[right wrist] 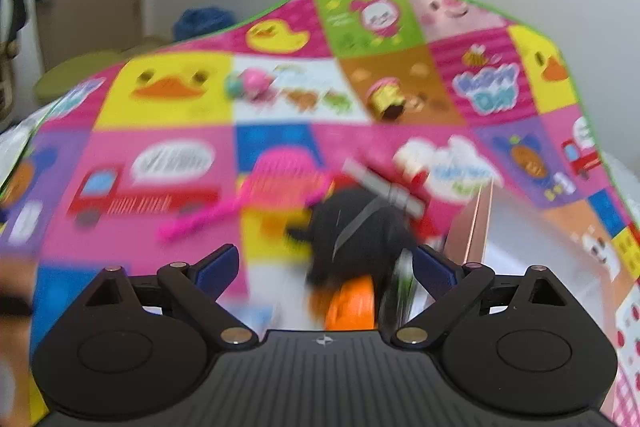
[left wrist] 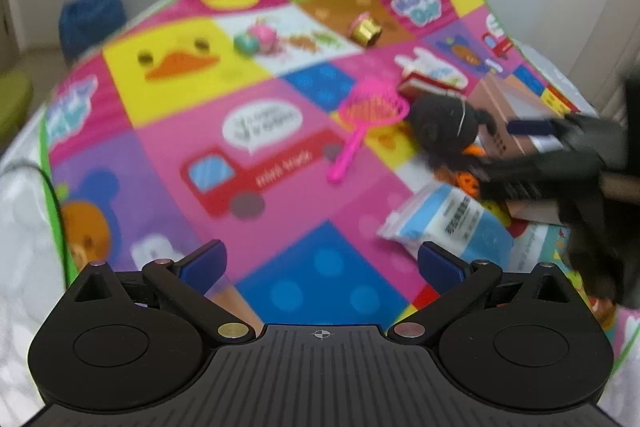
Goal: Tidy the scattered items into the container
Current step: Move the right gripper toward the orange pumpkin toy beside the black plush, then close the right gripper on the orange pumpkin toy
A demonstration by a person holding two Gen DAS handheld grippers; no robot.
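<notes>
Reaching for the black plush toy (right wrist: pixel 360 231), the right tongs (right wrist: pixel 326 267) gape wide; next they must squeeze it. The left tongs (left wrist: pixel 320 267) wait open.

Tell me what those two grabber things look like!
Both look alike. The left gripper and right gripper each have a black plastic body with ridged stripes, two big round discs, a tiny white crosshair mark, and shiny metal pins on thin black link arms. The fingertips wear dark blue pads. No cables or sleeves show.
</notes>
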